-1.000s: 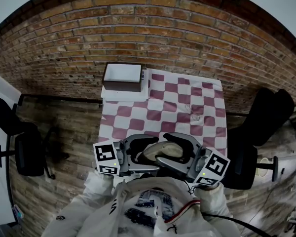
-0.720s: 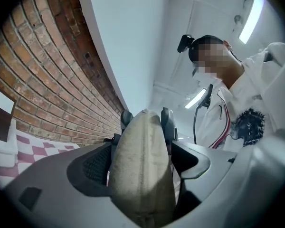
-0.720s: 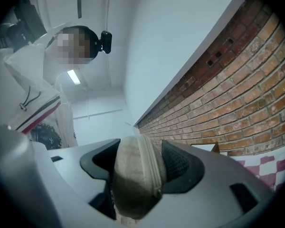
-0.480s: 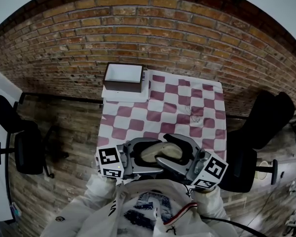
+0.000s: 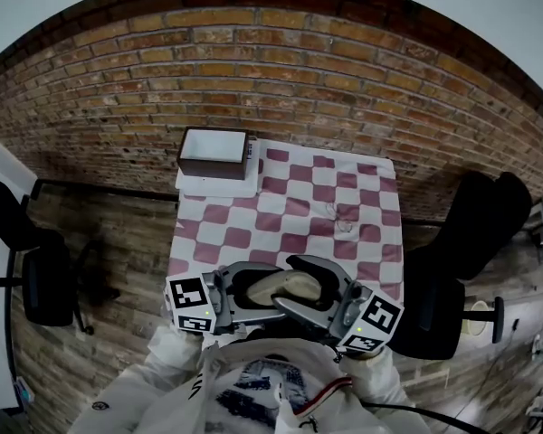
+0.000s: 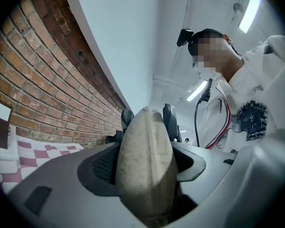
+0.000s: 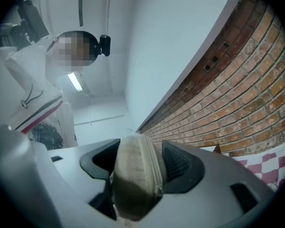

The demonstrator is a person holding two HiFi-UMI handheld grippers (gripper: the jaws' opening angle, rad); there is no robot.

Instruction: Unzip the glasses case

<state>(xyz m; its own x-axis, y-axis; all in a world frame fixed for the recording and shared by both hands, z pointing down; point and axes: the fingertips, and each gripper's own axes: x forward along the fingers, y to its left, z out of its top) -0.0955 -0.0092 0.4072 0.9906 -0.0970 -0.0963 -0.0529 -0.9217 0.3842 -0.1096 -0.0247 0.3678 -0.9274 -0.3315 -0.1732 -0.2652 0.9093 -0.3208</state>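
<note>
I am looking down on a table under a red-and-white chequered cloth [image 5: 290, 211], standing against a brick wall [image 5: 271, 70]. Nearest to me, the person's white top [image 5: 271, 391] is filling the bottom edge of the head view. Just beyond it, both claws are meeting over the table's near edge, pointing at each other, with the beige glasses case [image 5: 285, 286] lying lengthwise between them, raised off the cloth.

The left gripper [image 6: 147, 151] has just been closing its jaws, and its black pads are now pressing on both flanks of one end of the case. The right gripper [image 7: 137, 160] is pinching the other end, its jaws standing wide around the rounded body. In the right gripper view the zip seam [image 7: 154, 165] is running along the case's edge, and I am seeing no gap in it.

Farther out, the cloth is lying flat. At the far left corner a dark box [image 5: 213, 152] with a pale inside is sitting on a white base. Black office chairs are standing on the floor to the left [image 5: 45, 283] and to the right [image 5: 475, 233].
</note>
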